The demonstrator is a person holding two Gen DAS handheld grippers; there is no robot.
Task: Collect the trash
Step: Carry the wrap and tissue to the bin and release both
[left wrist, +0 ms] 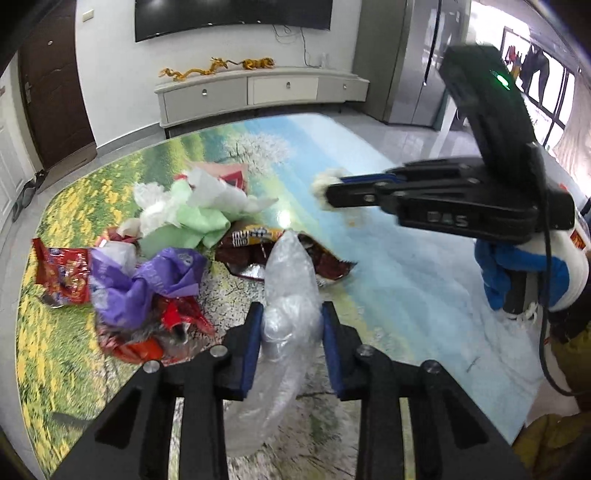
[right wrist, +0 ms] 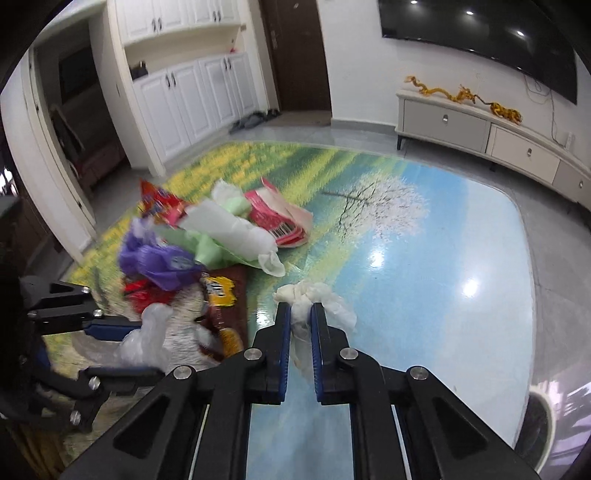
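Left gripper (left wrist: 291, 314) clamping clear plastic (left wrist: 290, 280) just beside trash pile (left wrist: 173, 236). Right gripper (right wrist: 300, 314) pinching tissue (right wrist: 314, 295), also near pile. Next probably: carrying both to bin, none visible.

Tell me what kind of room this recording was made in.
Most likely a home living room: a large dark wall-mounted television hangs above a long pale drawer cabinet, and white built-in cupboards stand beside a dark wooden door. The glossy landscape-printed table holds scattered wrappers.

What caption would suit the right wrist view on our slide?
Right gripper shut on a crumpled white tissue above the landscape-print table, beside a pile of wrappers.
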